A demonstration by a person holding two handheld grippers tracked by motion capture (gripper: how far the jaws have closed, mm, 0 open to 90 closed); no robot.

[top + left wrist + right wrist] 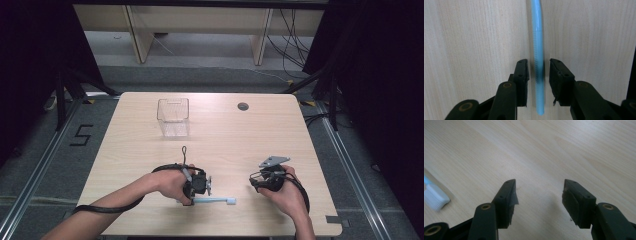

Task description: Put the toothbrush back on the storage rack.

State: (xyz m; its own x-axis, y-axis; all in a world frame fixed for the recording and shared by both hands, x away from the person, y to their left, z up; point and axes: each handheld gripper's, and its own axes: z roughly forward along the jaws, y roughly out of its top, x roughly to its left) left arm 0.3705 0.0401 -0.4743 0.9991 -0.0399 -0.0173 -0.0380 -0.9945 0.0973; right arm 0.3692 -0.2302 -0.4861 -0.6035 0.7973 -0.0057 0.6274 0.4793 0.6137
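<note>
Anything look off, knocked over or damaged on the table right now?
Nothing stands out. The clear container stands upright toward the far side. The blue toothbrush lies flat on the table, its handle between the open jaws of the left gripper. The right gripper is open over bare wood.

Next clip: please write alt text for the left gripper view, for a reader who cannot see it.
A light blue toothbrush handle lies on a pale wooden table, running between the two black jaws of the left tool, which stand open on either side of it with a gap each side. The handle runs off the top edge, so the brush head is out of frame.
</note>
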